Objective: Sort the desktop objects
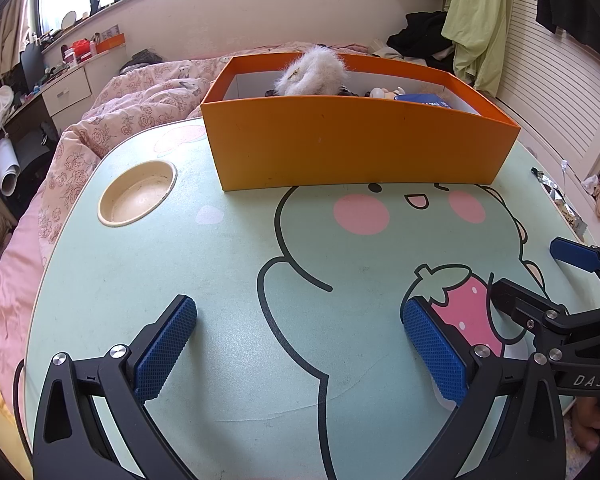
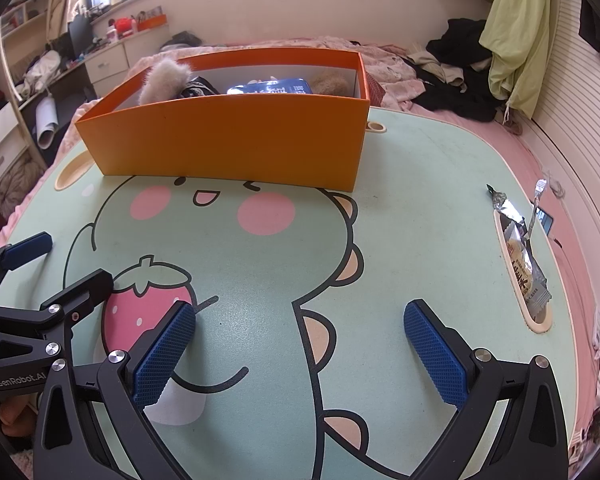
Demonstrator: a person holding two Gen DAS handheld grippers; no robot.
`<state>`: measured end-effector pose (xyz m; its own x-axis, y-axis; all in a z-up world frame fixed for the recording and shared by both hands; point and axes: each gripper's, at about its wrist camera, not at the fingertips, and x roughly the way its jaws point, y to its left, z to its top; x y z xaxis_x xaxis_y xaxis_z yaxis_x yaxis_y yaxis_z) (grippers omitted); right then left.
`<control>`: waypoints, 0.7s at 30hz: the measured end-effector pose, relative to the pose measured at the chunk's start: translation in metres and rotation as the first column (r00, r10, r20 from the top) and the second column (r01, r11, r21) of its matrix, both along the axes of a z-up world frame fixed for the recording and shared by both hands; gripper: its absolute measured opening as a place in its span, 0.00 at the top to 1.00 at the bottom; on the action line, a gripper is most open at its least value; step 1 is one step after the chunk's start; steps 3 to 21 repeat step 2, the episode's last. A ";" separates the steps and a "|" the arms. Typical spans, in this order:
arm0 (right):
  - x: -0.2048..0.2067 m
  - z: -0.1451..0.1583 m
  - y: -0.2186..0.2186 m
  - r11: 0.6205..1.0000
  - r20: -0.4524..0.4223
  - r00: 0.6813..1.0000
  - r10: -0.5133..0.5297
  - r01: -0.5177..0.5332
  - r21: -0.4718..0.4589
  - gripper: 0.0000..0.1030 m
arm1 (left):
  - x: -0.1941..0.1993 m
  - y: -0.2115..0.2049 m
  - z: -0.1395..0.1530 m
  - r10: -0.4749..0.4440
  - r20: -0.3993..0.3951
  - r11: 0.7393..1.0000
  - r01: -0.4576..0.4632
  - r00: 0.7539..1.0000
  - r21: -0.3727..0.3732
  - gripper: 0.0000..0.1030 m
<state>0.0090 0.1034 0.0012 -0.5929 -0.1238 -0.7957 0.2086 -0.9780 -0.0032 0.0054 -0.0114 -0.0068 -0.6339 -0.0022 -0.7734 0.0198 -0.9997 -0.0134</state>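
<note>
From the left wrist I see my left gripper (image 1: 300, 344) spread wide and empty, its knurled blue pads (image 1: 164, 348) low over the smooth mint table (image 1: 204, 280). The matte orange box (image 1: 352, 144) stands at the far edge, a fluffy white plush (image 1: 312, 72) inside.

From the right wrist, my right gripper (image 2: 300, 344) gapes empty too. A crinkled foil snack packet (image 2: 520, 252) lies in the slot along the right edge.

Box (image 1: 356, 148): matt orange card, white inside. Worktop (image 1: 180, 280): smooth, matt printed surface. Claw pads (image 2: 162, 356): knurled blue rubber on black plastic; wrapper (image 2: 520, 256) glossy foil.
</note>
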 end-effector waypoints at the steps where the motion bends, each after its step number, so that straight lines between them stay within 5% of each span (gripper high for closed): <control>1: 0.000 0.000 0.000 1.000 0.000 1.000 0.000 0.000 0.000 0.00 | 0.000 0.000 0.000 -0.001 -0.001 1.000 0.001 1.000 0.000 0.00; 21: 0.000 0.000 0.000 1.000 0.000 1.000 0.000 0.000 0.000 0.00 | 0.000 0.000 0.000 -0.002 -0.001 1.000 0.002 1.000 0.000 0.00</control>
